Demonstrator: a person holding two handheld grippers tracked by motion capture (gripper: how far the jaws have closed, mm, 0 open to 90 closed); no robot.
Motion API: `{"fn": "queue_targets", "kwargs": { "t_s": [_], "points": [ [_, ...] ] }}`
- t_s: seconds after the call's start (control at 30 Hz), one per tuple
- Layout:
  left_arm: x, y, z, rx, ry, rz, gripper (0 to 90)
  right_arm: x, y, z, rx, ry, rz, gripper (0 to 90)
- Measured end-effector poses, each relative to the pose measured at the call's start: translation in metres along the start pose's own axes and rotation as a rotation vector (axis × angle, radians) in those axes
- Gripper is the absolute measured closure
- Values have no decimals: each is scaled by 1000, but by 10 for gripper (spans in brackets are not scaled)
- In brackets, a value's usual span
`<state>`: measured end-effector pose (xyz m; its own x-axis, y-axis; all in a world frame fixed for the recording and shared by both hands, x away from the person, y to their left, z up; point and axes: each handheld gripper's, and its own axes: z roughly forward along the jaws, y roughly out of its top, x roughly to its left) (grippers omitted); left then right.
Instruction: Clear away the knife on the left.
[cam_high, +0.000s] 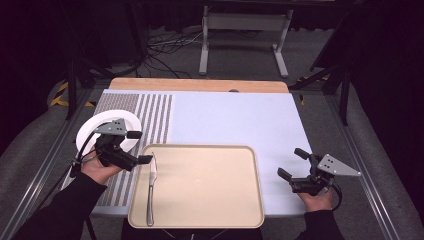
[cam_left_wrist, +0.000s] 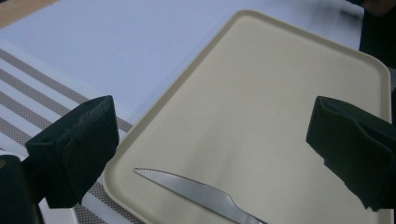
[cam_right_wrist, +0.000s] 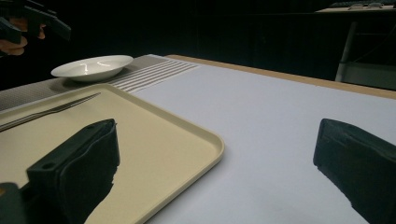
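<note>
Cutlery first: a silver steel table knife (cam_high: 151, 190) with a serrated blade lies flat along the left edge of the shallow beige plastic tray (cam_high: 200, 187), which sits at the near edge of the surface (cam_high: 235, 120), on its pale blue cloth. The left gripper (cam_high: 141, 147) hangs just over the knife's tip, released, its black jaws spread wide with nothing between them; in the left gripper view the blade (cam_left_wrist: 187, 189) lies free on the tray below the gap. The right gripper (cam_high: 290, 162) rests near the right edge of the surface, just beside the tray, also spread and empty.

To my eye the knife is down where it belongs, so the step in hand is a clean departure. The left gripper would do well to lift straight up before swinging off, keeping the lower jaw clear of the blade tip so the knife is not nudged askew. The round white ceramic bowl-plate (cam_high: 107, 127) sits on the brown-and-white striped mat (cam_high: 150, 112) right behind that hand, partly covered by it, so any sideways move should mind its rim.

The knife's handle is cut off in both gripper views, and the tray's near edge runs to the bottom of the high view. Whether the plate holds anything I cannot make out.
</note>
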<state>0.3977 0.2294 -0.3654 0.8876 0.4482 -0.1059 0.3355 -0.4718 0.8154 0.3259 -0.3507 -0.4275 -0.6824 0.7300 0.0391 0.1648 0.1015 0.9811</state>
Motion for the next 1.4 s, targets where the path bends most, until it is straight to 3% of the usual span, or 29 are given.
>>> {"fn": "queue_targets", "kwargs": {
  "t_s": [0.27,0.43,0.6,0.93,1.17,1.4],
  "points": [
    [1,-21,-24,-164,40,6,43,0,0,0,-1,0,0,10],
    [1,-33,-32,-228,58,4,39,0,0,0,-3,3,-4,10],
    [4,-53,-40,-302,75,-29,37,0,0,0,-6,1,-4,10],
    [6,-84,-51,-397,108,-46,24,0,-1,0,-5,2,-6,9],
    [6,-112,-58,-466,163,-49,10,0,-1,0,-7,1,-9,8],
    [6,-132,-56,-462,195,-39,5,0,-1,0,-7,2,-11,8]
  ]
}}
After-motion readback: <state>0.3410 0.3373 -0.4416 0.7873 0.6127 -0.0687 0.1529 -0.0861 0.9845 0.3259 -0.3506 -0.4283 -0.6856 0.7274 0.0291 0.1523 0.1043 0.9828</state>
